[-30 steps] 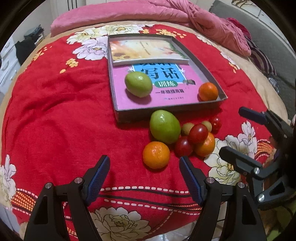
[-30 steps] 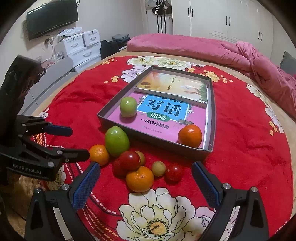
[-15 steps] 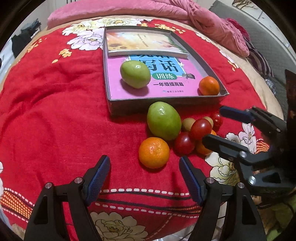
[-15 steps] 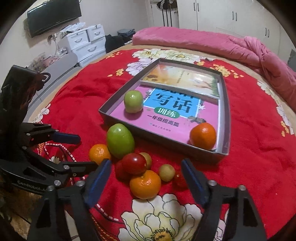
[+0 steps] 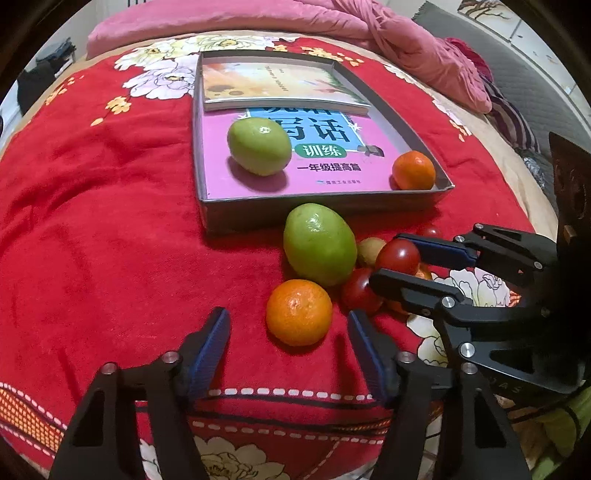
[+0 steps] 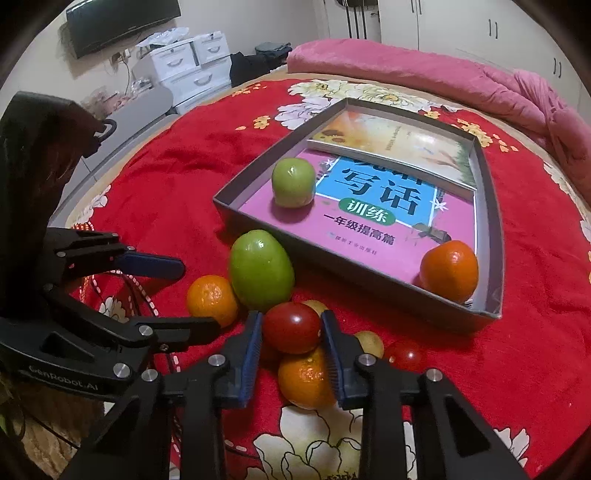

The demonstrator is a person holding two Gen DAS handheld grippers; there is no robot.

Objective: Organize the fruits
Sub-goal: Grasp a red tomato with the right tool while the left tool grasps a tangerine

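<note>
the right gripper (image 6: 291, 328) is closing its jaws on a red tomato (image 6: 291, 326), blue pads at both its flanks, atop a heap with an orange (image 6: 304, 382) beneath. only this view shows the drawers (image 6: 188, 66) and wall screen (image 6: 122, 20) beyond the bed. the left gripper (image 5: 288, 328) is closing too, jaws apart around a second orange (image 5: 298, 312), pads not touching it. its view alone shows the grey cushion (image 5: 517, 74) on the far side. both show a big green fruit (image 5: 319, 243) just outside the tray (image 5: 207, 147), which holds books, another green fruit (image 5: 258, 146) and a third orange (image 5: 413, 170).
</note>
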